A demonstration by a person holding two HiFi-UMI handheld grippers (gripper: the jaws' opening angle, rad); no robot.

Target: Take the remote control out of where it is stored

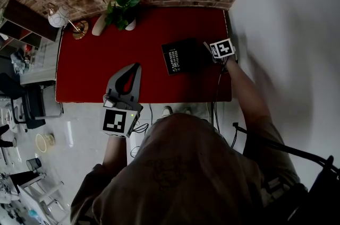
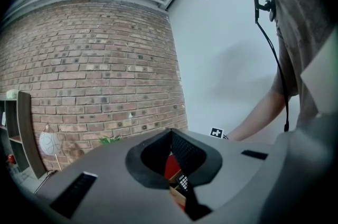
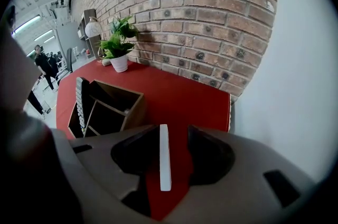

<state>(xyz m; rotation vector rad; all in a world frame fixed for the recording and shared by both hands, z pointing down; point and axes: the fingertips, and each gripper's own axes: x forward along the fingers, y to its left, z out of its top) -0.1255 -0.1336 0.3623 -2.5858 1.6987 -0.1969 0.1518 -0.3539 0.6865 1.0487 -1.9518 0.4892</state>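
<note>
A dark wooden organizer (image 1: 180,57) (image 3: 113,106) stands on the red table (image 1: 95,70). A black remote with pale buttons (image 1: 173,60) (image 3: 80,104) stands upright in its end compartment. My right gripper (image 1: 207,49) (image 3: 173,133) is just right of the organizer. A slim white bar (image 3: 164,157) lies edge-on between its jaws, beside the left one, with red table showing up to the right one. What the bar is I cannot tell. My left gripper (image 1: 136,67) (image 2: 171,133) hovers at the table's front edge with its tips together and nothing held.
A potted plant (image 1: 123,6) (image 3: 117,46) and a globe lamp (image 1: 58,18) (image 3: 94,27) stand at the back by the brick wall. A white wall borders the table's right end (image 1: 228,59). A cable hangs from the right arm.
</note>
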